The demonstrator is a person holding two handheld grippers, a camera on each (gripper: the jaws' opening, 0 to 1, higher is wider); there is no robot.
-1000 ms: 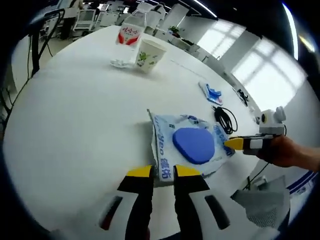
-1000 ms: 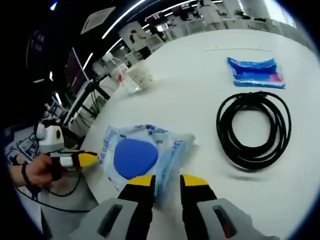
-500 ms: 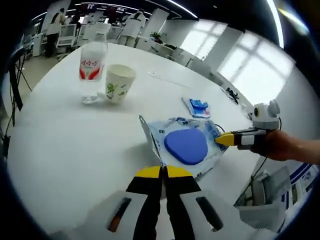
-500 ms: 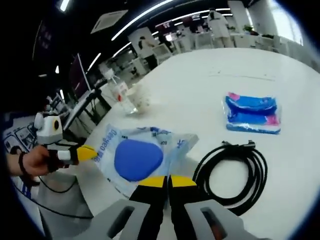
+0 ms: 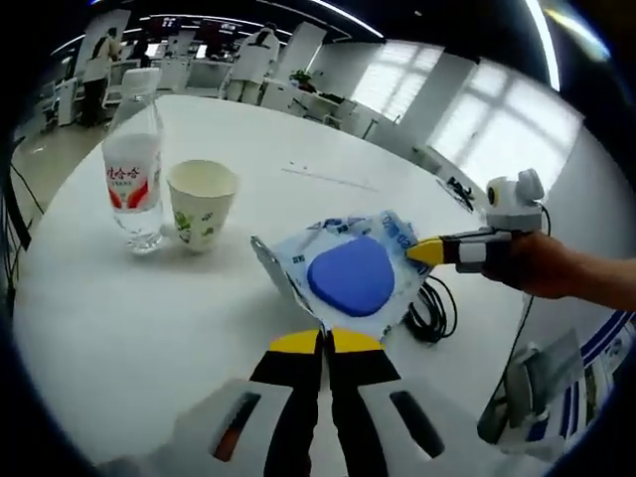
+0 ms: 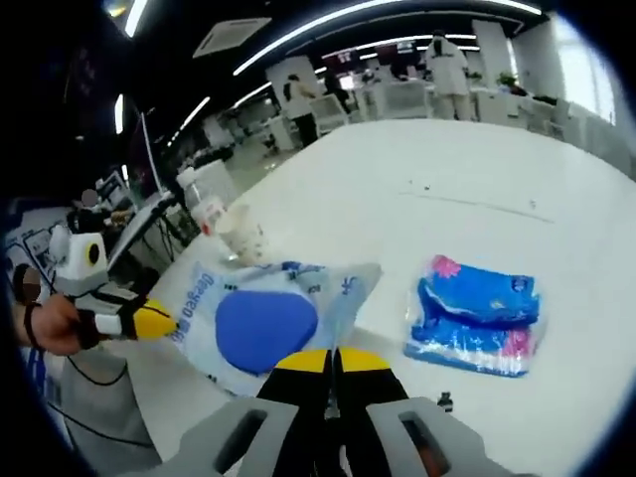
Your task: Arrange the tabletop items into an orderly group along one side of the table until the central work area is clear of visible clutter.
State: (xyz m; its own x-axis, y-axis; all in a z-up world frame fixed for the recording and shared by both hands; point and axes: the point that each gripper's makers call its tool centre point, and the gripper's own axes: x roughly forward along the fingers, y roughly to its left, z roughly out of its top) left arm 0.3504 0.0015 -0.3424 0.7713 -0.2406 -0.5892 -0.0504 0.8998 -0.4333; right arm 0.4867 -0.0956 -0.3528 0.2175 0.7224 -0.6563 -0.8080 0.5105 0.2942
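- You are working over a wide white worktop (image 5: 119, 328), and the clear packet (image 5: 343, 273) with the blue pad inside is hanging above it between your two hands, lifted off the surface near the middle.
- The packet is looking light, thin and floppy; its film is probably slippery, so it is likely to sag or slide unless you are gripping well in on the flat sealed edges, one at each end, and keeping it gently taut.
- Your left tongs (image 5: 324, 341) are pressed together, pinching the packet's near edge.
- Your right tongs (image 6: 333, 360) are also pressed together, pinching the opposite edge; from the left gripper view they are coming in from the right (image 5: 422, 251).
- The water bottle (image 5: 132, 174) and paper cup (image 5: 202, 204) are standing just beside each other at far left, a sensible side for grouping.
- The black cable coil (image 5: 433, 308) is lying on the right, partly under the packet.
- The blue tissue pack (image 6: 479, 316) is lying flat, apart from the rest.
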